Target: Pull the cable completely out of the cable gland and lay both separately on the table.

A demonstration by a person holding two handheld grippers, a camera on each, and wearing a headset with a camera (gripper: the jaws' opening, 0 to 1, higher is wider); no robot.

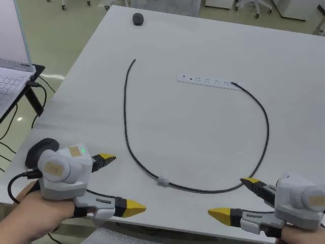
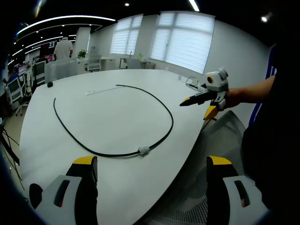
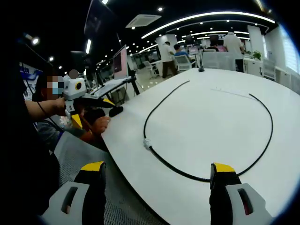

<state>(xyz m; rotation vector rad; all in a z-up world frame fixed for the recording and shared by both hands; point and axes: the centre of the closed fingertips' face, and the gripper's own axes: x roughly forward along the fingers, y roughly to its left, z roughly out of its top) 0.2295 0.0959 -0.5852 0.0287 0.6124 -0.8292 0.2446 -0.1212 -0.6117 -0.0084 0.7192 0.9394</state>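
Observation:
A long black cable (image 1: pixel 126 109) lies in a wide loop on the white table (image 1: pixel 193 132). A small grey cable gland (image 1: pixel 163 181) sits threaded on it at the near part of the loop. My left gripper (image 1: pixel 122 182) hovers open at the table's near left corner, a short way left of the gland. My right gripper (image 1: pixel 233 196) is open at the near right edge, just below the cable. In the left gripper view the gland (image 2: pixel 143 151) lies just ahead between the wide-apart jaws. In the right gripper view the gland (image 3: pixel 147 143) sits ahead, left of centre.
A white power strip (image 1: pixel 208 81) lies at the far side, touching the cable's right end. A dark round object (image 1: pixel 138 19) rests near the far edge. A laptop (image 1: pixel 12 76) stands off the table to the left. A black round item (image 1: pixel 40 150) sits by the left corner.

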